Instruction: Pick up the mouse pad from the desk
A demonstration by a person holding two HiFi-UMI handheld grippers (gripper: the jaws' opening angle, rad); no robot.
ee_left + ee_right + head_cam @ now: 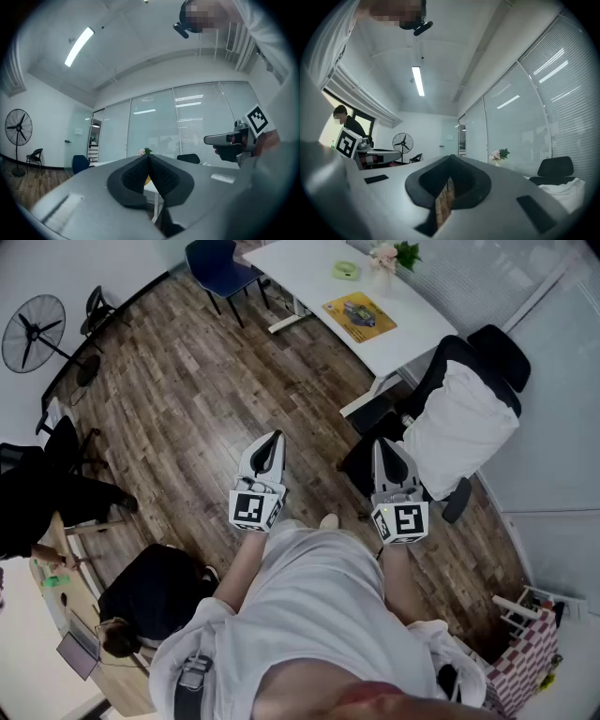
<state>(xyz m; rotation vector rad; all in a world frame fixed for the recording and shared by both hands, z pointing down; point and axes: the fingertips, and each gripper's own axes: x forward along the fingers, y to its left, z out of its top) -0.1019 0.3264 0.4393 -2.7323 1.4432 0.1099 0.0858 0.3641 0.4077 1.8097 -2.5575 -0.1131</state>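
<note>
The task has barely begun: nothing is lifted and neither tool is near the target. In the head view the person stands on the wood floor [187, 381] with both tools held level out in front. The left tongs [273, 439] are pressed together with nothing between them, their dark pads meeting at the tip in the left gripper view. The right tongs [384, 448] are likewise pressed together and empty. The mouse pad [359, 317], judged to be the yellow rectangle with a printed picture, lies flat on the white worktop [309, 268] toward 12 o'clock from the tongs and well apart from them. A small green ring [346, 270] and some flowers [382, 254] sit beyond it at about 12 o'clock. A black office chair [464, 427] draped in white stands at 2 o'clock from the right tongs. Left to do: walk to the worktop, spread one pair, pinch the pad's edge and raise it.
</note>
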